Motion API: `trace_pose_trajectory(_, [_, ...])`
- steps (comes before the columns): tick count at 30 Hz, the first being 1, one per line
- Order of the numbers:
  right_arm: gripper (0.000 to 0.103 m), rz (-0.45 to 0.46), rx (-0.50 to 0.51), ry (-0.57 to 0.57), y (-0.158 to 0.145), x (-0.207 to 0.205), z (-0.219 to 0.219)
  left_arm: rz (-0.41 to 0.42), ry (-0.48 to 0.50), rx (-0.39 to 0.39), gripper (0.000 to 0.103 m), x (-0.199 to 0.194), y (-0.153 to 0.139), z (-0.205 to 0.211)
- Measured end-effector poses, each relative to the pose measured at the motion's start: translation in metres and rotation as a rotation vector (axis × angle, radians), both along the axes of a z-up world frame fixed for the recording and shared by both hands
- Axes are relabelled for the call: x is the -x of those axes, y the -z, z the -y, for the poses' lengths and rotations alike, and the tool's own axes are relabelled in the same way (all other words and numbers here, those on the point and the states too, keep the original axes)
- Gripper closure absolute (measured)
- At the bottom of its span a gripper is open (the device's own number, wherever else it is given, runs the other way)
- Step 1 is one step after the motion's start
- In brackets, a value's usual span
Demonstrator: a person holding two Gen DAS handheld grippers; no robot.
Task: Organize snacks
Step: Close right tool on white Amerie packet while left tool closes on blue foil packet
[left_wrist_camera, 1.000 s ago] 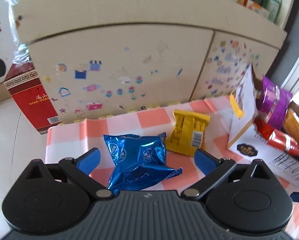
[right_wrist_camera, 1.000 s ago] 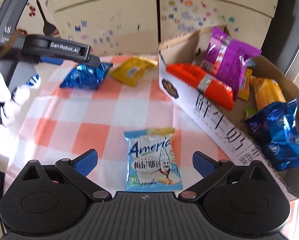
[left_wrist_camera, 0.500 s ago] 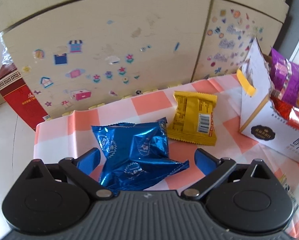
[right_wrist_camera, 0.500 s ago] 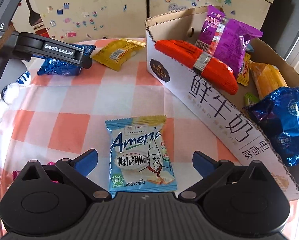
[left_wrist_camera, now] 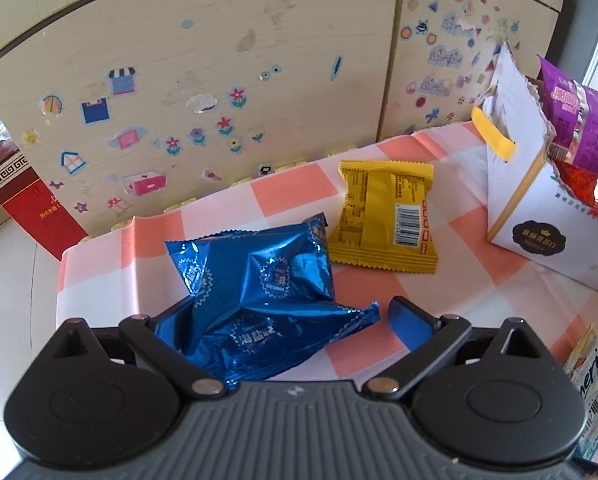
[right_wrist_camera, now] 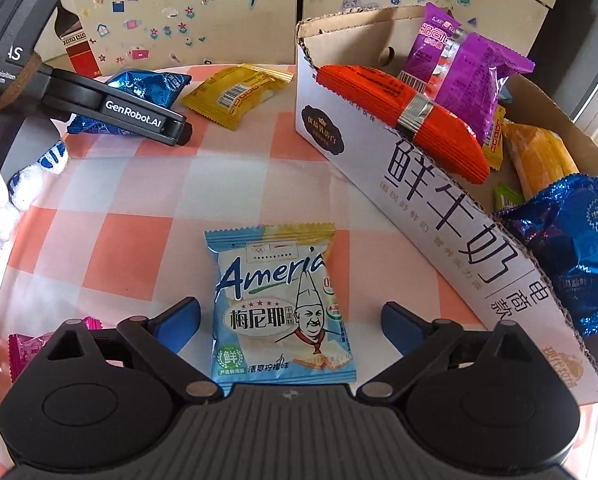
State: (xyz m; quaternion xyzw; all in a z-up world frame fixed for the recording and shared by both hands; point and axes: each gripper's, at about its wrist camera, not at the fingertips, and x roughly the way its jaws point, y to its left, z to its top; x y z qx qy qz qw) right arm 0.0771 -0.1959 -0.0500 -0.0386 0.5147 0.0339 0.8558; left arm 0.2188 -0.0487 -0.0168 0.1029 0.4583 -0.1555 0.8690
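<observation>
Left tongs (left_wrist_camera: 287, 320) hang spread over the checked cloth (left_wrist_camera: 291, 196) on the worktop, a crumpled blue foil packet (left_wrist_camera: 259, 296) lying between their tips; the left tip is hidden behind the foil, and the right tip stands clear of it. Just beyond the blue packet lies a yellow packet (left_wrist_camera: 383, 220), and to the right stands a white cardboard box (left_wrist_camera: 515, 184) with a purple packet (left_wrist_camera: 575, 120) sticking out of it. A cupboard door covered in stickers (left_wrist_camera: 203, 92) rises behind.

Right tongs (right_wrist_camera: 291, 320) are closing on a light blue wafer packet (right_wrist_camera: 279, 308) that lies flat between the tips, neither of which touches it. The box (right_wrist_camera: 439, 208) to the right holds a long orange packet (right_wrist_camera: 403, 116), the purple one (right_wrist_camera: 463, 60) and another blue foil packet (right_wrist_camera: 579, 248). A gloved hand (right_wrist_camera: 3, 188) shows at the left edge.
</observation>
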Motion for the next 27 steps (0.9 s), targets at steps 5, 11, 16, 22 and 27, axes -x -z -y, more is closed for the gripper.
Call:
trace_pose_trajectory(5, [0.018,0.013,-0.002,-0.03,-0.005,0.005,-0.002,-0.012,0.015,0.03,0.024,0.003,-0.003,0.0])
trace_pose_trajectory(11, [0.035,0.031,-0.004,-0.052,-0.009,0.006,-0.002,-0.011,0.033,0.045,0.039,0.01,-0.006,0.001])
trace_pose_trajectory(16, [0.039,0.032,-0.023,-0.06,-0.011,0.006,-0.001,-0.008,0.048,0.051,0.056,0.014,-0.008,0.002])
trace_pose_trajectory(22, [0.039,0.043,-0.062,-0.058,-0.019,0.004,0.001,-0.003,0.053,0.051,0.064,0.022,-0.008,-0.001])
trace_pose_trajectory(27, [0.039,0.047,-0.071,-0.064,-0.022,0.005,0.0,-0.073,0.04,0.174,0.052,0.029,-0.008,-0.015])
